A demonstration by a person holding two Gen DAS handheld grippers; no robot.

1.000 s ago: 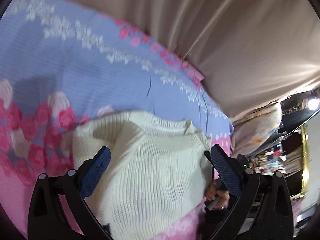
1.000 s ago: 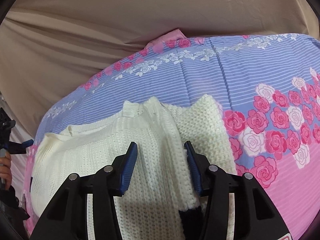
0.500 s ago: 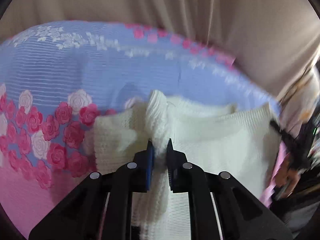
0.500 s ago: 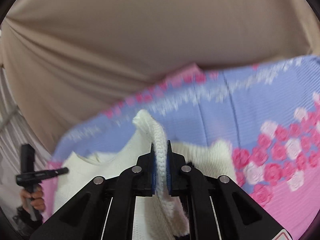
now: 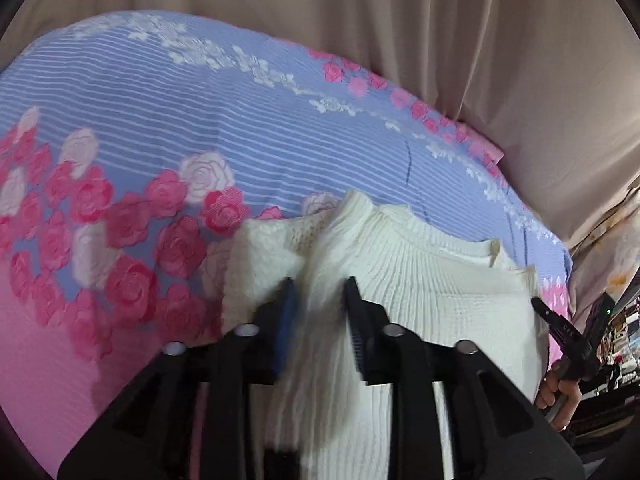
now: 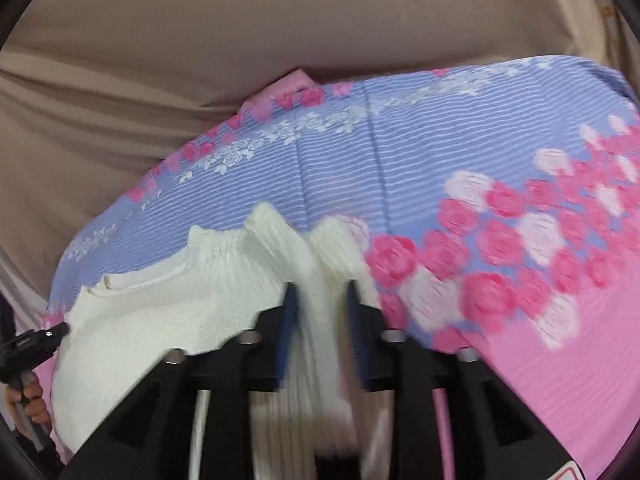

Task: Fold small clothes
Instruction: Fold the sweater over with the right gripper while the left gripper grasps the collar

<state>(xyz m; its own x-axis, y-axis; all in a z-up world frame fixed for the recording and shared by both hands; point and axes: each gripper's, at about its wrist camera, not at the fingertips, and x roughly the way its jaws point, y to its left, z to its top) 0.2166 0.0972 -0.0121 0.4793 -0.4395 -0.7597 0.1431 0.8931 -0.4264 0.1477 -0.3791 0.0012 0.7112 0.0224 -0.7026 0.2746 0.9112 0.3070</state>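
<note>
A cream-white ribbed knit sweater (image 5: 420,300) is lying on a bedspread (image 5: 200,128) showing lilac-blue with thin white stripes, pink and white roses (a plain pink band below). A plain beige curtain (image 6: 200,60) is hanging behind.

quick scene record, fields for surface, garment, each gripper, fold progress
surface: floral bedspread, blue-striped and pink
background: beige curtain
garment: cream knit sweater lying on the bedspread, one part bunched up in a ridge
left gripper: fingers parted, the ridge between them, blurred
right gripper: fingers parted, the ridge between them, blurred
fold progress: not finished; most of the sweater lies spread flat
</note>
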